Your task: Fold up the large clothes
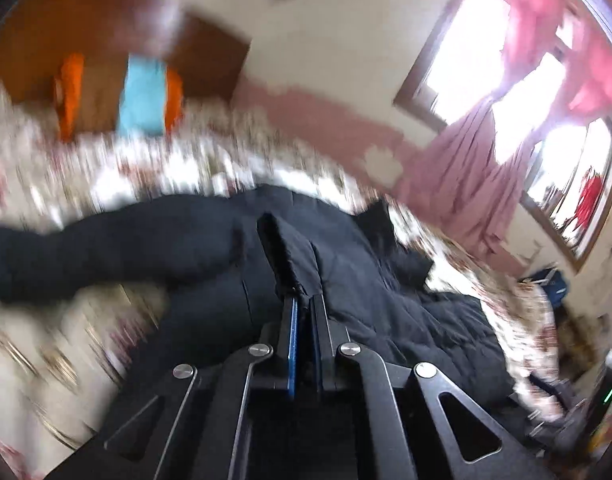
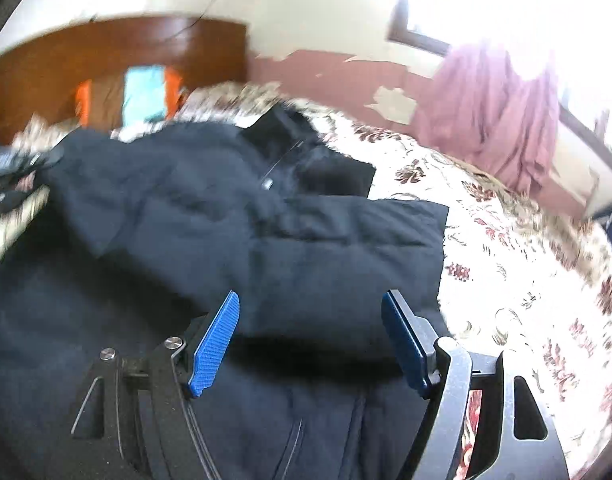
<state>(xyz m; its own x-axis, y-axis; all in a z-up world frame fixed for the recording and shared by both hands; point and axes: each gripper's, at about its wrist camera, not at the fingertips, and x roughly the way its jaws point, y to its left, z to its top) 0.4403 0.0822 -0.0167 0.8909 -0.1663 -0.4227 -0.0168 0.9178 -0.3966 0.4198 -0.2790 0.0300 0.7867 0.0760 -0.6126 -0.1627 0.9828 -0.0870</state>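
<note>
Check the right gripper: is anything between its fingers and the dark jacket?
Nothing visible. The right gripper stands open directly over the dark jacket on the floral bedspread, with only jacket fabric in front of it.

A dark padded jacket [image 2: 234, 216] lies spread over a floral bedspread [image 2: 517, 248]. The right claw [image 2: 309, 304] hovers above it, blue pads [image 2: 214, 340] wide apart, gripping nothing. A wooden headboard [image 2: 118, 44] stands behind.

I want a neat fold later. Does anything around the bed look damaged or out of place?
Yes: the wall behind the bed has patches of peeling paint below the window. The dark coat lies rumpled on the floral bedspread, one sleeve folded across.
</note>
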